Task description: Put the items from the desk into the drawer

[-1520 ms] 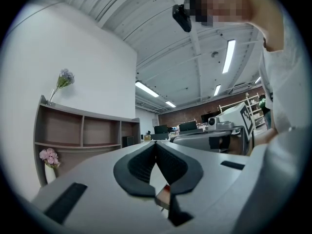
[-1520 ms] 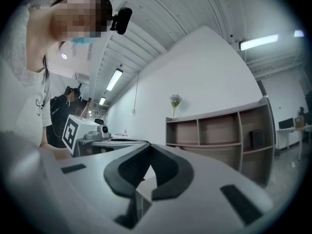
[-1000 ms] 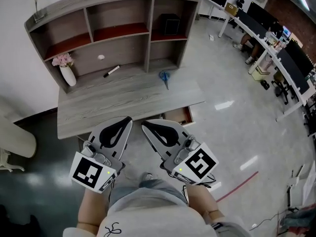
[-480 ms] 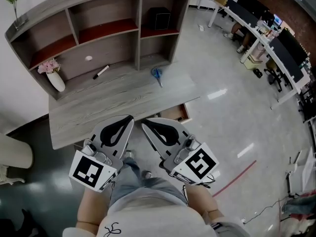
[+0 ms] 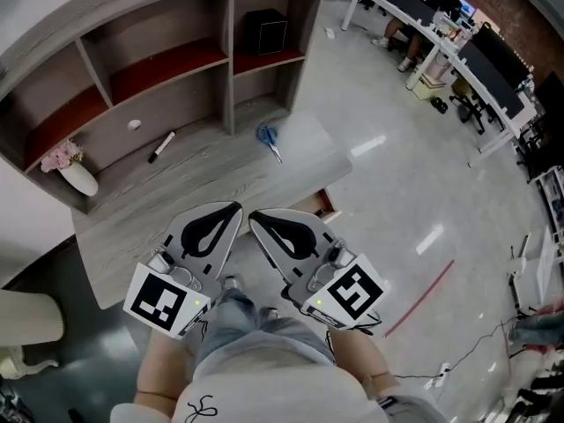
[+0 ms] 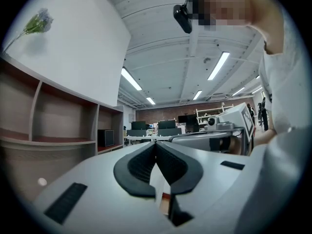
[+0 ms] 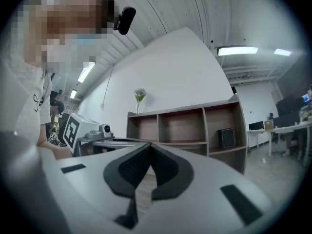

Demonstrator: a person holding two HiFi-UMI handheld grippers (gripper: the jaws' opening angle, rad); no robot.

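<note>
Though the grey, wood-grained desk (image 5: 203,188) is shown from above in the head view alone, the claws are best read in their own views: the left gripper (image 6: 156,146) and right gripper (image 7: 147,149) are each closed completely, ribbed black pads met, nothing held. Blue-handled scissors (image 5: 269,139) and a slim black marker (image 5: 160,146) are laid on the desktop, well apart. A black box (image 5: 264,32) is kept in a right-hand shelf compartment. The drawer (image 5: 322,204) is seen slightly pulled out — its contents hidden.

Only a corner of the drawer (image 5: 323,205) shows beneath the desk (image 5: 203,183) edge, its inside out of sight. The shelf unit (image 5: 225,69) is cut off at the frame's top. A small white object (image 5: 134,124) under it is too small to identify.
</note>
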